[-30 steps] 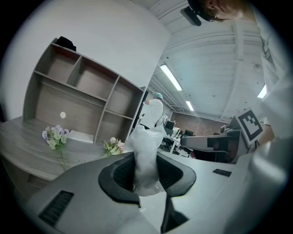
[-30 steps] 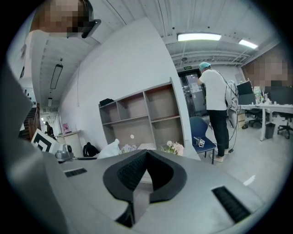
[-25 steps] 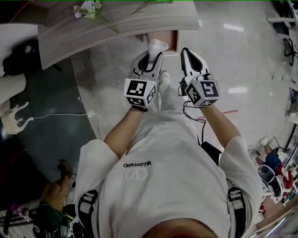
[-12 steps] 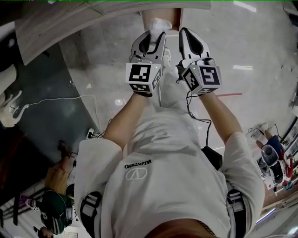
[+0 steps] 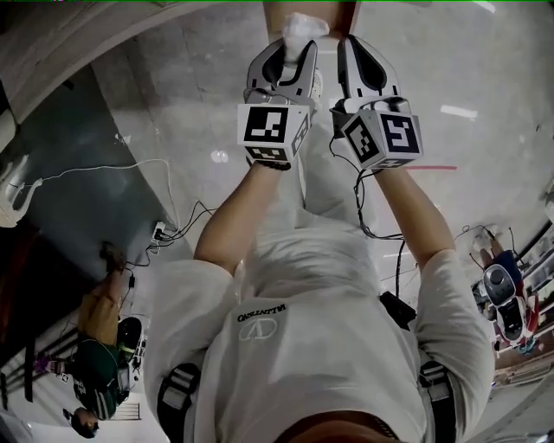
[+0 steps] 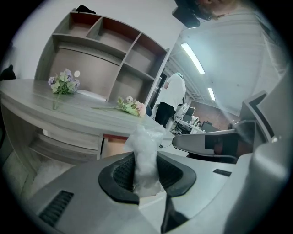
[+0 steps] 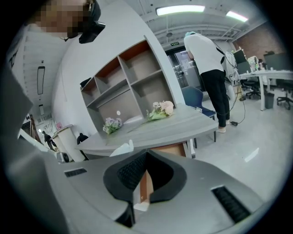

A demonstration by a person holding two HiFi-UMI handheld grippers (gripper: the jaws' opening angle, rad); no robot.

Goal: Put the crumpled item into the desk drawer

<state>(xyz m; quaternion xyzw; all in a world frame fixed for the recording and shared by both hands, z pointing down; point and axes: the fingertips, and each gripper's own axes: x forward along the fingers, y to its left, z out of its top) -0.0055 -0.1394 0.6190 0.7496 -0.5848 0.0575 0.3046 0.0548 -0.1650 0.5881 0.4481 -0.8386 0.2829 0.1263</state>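
Note:
A crumpled white item [image 5: 299, 30] sticks up between the pads of my left gripper [image 5: 290, 50], which is shut on it. In the left gripper view the crumpled item [image 6: 145, 153] stands upright in the left gripper [image 6: 146, 171], in front of the open wooden desk drawer [image 6: 114, 145]. My right gripper [image 5: 365, 50] is held close beside the left one, its jaws together with nothing between them. In the right gripper view the right gripper [image 7: 145, 161] points at the drawer [image 7: 170, 149] under the curved grey desk [image 7: 178, 125]. From the head view only the drawer's lower part [image 5: 346, 12] shows at the top edge.
Flower bunches [image 6: 63, 83] lie on the desk top, with a shelf unit [image 6: 105, 59] behind. A person in white [image 7: 208, 59] stands by the desk's far end. On the floor, a white cable [image 5: 95, 169] crosses a dark mat [image 5: 69, 173].
Both grippers have moved forward together toward the desk and drawer, which now sit at the top edge of the head view. The left gripper still holds the crumpled item.

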